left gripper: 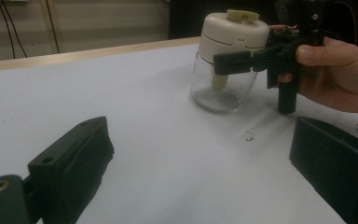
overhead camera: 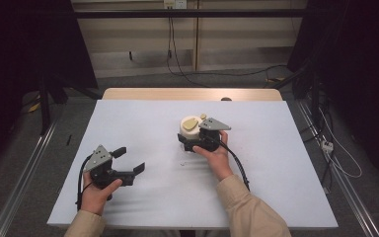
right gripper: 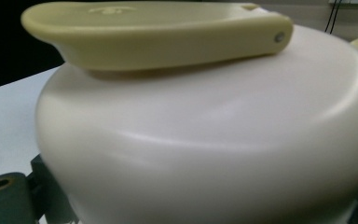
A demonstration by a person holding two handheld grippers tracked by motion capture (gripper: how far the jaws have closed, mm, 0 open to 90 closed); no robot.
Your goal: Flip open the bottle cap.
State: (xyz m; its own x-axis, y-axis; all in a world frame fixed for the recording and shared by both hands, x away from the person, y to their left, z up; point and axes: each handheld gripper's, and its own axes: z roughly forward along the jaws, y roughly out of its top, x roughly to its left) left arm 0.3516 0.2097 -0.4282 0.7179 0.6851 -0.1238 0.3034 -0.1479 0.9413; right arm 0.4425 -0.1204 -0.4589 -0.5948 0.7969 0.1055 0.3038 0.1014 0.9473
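White table [overhead camera: 143,118], wood edge at the far side. Near its middle stands a jar [left gripper: 223,86]: clear glass body, upright, with a cream lid [overhead camera: 190,129] on top. A pale yellow tab [right gripper: 158,32] lies flat across the lid; a pale stem hangs down inside the glass.

Right gripper [overhead camera: 197,140], held in the right hand [overhead camera: 216,155], is at the jar. From the left gripper view, 1 black jaw lies flat against the lid's side just below its rim, level with the table. The right gripper view sits hard up against the lid, the cream dome bulging between the jaw roots at the bottom corners. Jaws spread about the lid's width, closed on it; the far jaw's contact is hidden, so how firm the grip is cannot be told. Jar base rests on the table.

Left gripper [overhead camera: 131,162], in the left hand [overhead camera: 98,190], sits at the near left of the table, well apart from the jar. Jaws wide apart, nothing between them. Its own view looks across bare table toward the jar and the right hand.

A few small specks [left gripper: 249,135] lie on the table just in front of the jar.
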